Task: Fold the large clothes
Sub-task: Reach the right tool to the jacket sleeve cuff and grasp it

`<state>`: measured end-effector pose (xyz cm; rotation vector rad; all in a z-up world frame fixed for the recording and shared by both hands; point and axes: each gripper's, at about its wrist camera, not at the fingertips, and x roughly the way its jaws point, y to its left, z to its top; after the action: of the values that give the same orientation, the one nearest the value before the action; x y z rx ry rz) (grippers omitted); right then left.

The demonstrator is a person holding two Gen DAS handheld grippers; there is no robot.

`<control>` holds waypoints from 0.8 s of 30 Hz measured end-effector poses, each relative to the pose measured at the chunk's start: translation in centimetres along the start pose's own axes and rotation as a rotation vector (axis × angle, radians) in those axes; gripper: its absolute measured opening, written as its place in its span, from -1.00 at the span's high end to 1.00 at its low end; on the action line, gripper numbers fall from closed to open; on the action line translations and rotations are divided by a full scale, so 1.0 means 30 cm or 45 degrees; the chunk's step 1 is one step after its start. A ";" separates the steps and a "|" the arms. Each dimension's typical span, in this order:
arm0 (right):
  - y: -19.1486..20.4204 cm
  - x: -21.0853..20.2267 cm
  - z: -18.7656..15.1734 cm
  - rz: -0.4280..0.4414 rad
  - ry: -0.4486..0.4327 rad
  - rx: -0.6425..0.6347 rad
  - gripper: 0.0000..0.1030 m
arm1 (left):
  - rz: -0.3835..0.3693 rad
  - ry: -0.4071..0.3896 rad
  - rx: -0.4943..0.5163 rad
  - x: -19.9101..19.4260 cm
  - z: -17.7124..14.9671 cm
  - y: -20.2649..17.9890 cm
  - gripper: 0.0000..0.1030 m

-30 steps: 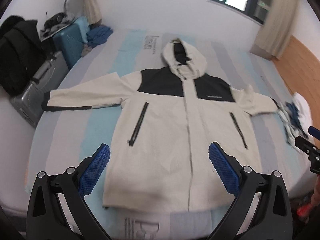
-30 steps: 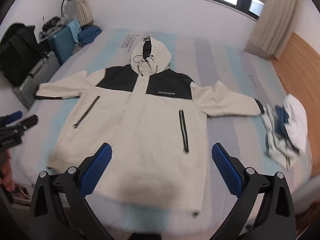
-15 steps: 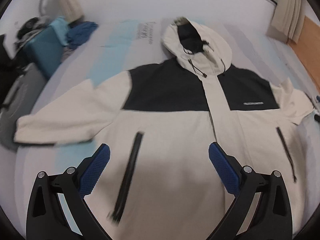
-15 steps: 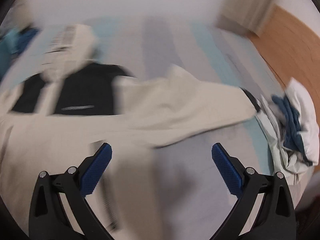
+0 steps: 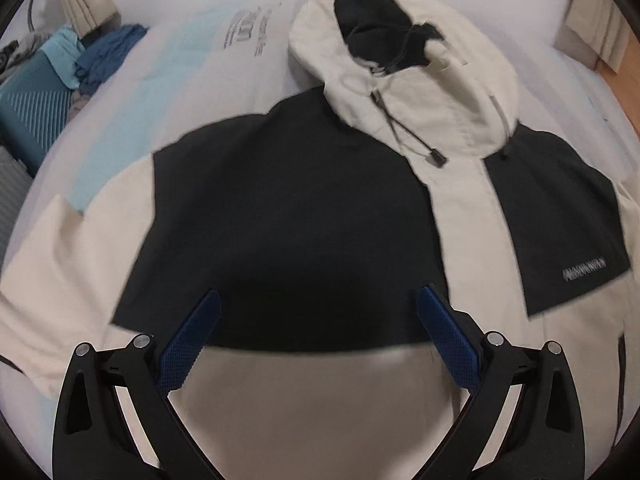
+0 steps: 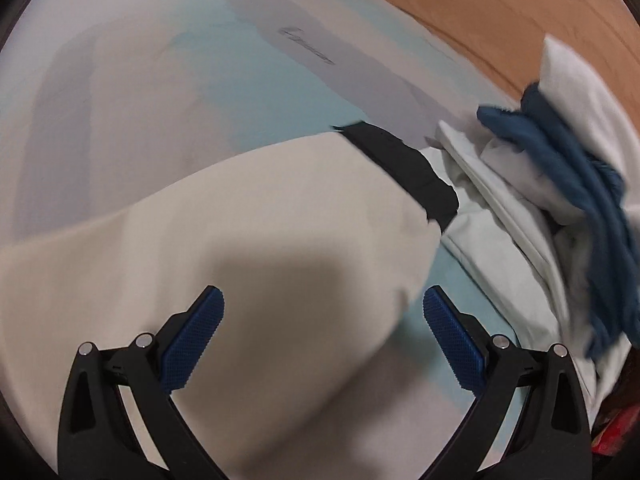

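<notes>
Jacket [image 5: 288, 216] flat on striped bed [image 6: 224, 60], wood floor [image 6: 480, 4] beside.

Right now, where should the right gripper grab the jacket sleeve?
Probably near the black cuff at the end of the sleeve. The sleeve lies flat on the bed, so the open right gripper should come down from above and pinch up its edge.

jacket [image 5: 304, 216] flat on bed [image 5: 192, 52] | clothes pile [image 6: 560, 184] beside sleeve cuff [image 6: 404, 168]
</notes>
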<state>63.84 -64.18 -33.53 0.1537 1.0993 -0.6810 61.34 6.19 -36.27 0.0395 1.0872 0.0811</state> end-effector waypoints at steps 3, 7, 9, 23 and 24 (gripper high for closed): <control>-0.063 0.089 0.053 0.006 0.039 0.122 -0.86 | 0.014 0.041 -0.011 0.059 0.007 0.000 -0.90; -0.101 0.159 0.077 0.008 0.072 0.169 -0.86 | 0.013 0.045 -0.031 0.093 0.021 -0.007 -0.90; -0.126 0.183 0.091 0.042 0.086 0.217 -0.86 | 0.019 0.043 -0.032 0.097 0.017 -0.009 -0.90; -0.360 0.239 0.166 0.398 0.248 0.411 -0.11 | 0.036 0.017 -0.030 0.099 -0.008 -0.020 -0.90; -0.362 0.238 0.171 0.393 0.255 0.400 -0.11 | 0.034 0.016 -0.030 0.098 -0.011 -0.021 -0.90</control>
<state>63.48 -78.07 -35.00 0.6590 1.1225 -0.5634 62.43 5.83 -39.05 0.0326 1.0984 0.1184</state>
